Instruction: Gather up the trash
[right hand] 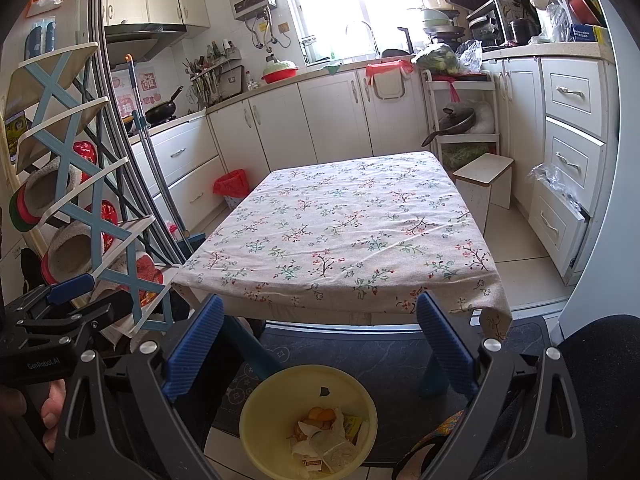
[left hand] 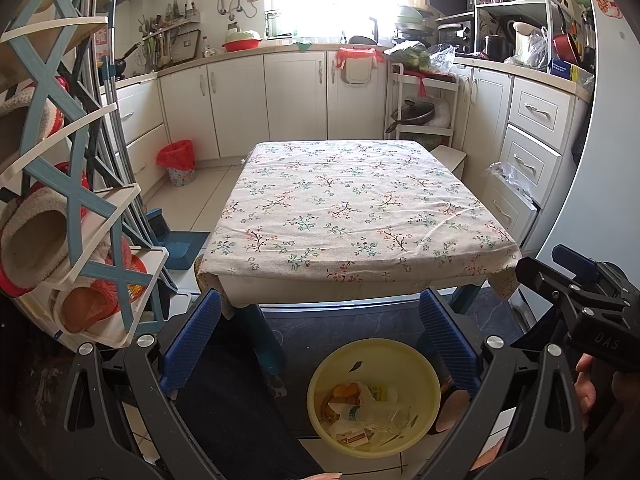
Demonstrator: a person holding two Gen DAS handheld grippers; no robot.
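Observation:
A yellow bin stands on the floor in front of the table, holding trash: orange peel, crumpled wrappers, clear plastic. My left gripper hangs open above the bin with nothing between its blue fingers. My right gripper is open and empty too, just above the bin. The table carries a floral cloth with nothing on it. Each gripper shows at the edge of the other's view, held in a hand.
A shoe rack with slippers stands close on the left, a mop and dustpan beside it. A red-lined waste bin sits by the cabinets. A small stool and drawers flank the right. A dark mat lies underfoot.

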